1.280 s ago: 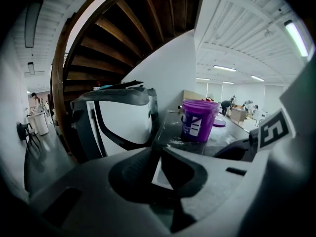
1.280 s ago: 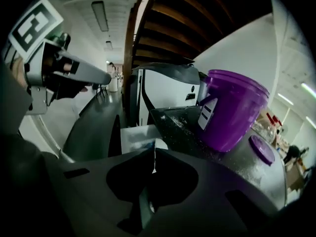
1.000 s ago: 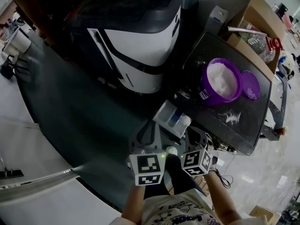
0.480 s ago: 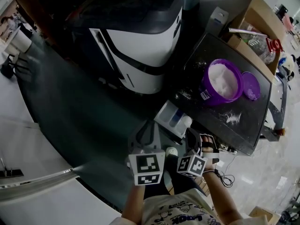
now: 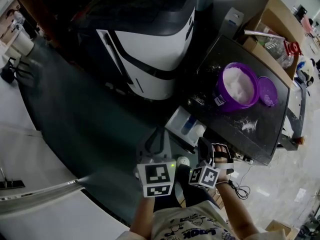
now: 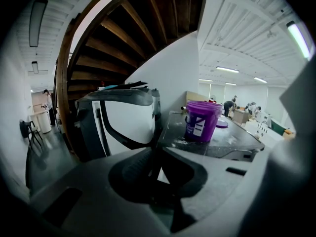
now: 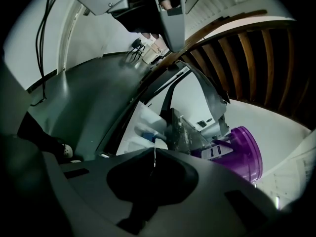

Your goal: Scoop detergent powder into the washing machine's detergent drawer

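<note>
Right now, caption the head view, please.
Left gripper and right gripper shut, empty, near the open detergent drawer and purple tub.

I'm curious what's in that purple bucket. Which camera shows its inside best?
The head view: it looks down into the purple bucket, showing white powder inside. The left gripper view and the right gripper view show only its outside wall, from the side.

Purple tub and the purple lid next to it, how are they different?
The tub stands tall and deep; the lid lies flat. The tub is full of white powder; the lid holds no heap. The tub has a white label on its side; the lid shows none. Both are round and purple, and both sit on the dark table.
</note>
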A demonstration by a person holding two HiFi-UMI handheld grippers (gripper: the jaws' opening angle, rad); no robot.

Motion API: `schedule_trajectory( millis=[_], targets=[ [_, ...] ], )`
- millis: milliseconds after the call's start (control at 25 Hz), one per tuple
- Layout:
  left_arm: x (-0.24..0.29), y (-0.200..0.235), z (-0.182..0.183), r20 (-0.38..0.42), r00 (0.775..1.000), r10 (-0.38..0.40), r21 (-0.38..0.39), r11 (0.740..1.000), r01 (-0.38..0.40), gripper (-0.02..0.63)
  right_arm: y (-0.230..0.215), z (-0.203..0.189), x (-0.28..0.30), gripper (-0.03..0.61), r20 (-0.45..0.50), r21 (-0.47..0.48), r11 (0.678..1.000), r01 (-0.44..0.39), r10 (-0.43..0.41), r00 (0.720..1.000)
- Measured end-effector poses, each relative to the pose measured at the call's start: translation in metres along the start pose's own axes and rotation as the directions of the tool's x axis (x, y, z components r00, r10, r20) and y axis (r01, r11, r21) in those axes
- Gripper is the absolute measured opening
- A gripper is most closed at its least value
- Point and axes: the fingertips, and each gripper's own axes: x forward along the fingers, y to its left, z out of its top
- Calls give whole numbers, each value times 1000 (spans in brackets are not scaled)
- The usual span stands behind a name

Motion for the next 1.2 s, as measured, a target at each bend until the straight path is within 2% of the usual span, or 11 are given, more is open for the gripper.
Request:
schedule_trajectory(
  millis=[400, 520, 640, 760, 920, 1040, 1200],
  targets=[
    [-2, 3, 3, 7, 1000, 3, 4, 1000, -3, 66, -3, 0, 0, 20, 7, 57, 998, 5, -5, 1000],
    [-3, 5, 3, 5, 1000, 8, 3, 1000, -8, 66, -6, -3, -1, 21, 5, 121, 993, -1, 0, 1000],
    [-4, 7, 3, 2, 1000, 13, -2, 1000, -13, 66, -10, -6, -2, 20, 8, 231, 973, -10, 9, 1000],
    [-6, 9, 5, 7, 1000, 17, -7, 1000, -17, 66, -15, -8, -5, 21, 21, 351, 936, -31, 26, 999],
    [-9, 8, 11, 20, 1000, 18, -5, 1000, -18, 66, -23, -6, -12, 21, 53, 494, 868, -54, 31, 998],
    [-11, 7, 16, 33, 999, 17, -5, 1000, -17, 66, -33, 1, -19, 21, 93, 589, 805, -71, 19, 995],
    [-14, 5, 24, 49, 999, 13, 0, 1000, -13, 66, -52, 16, -32, 20, 167, 703, 703, -104, -21, 986]
  ],
)
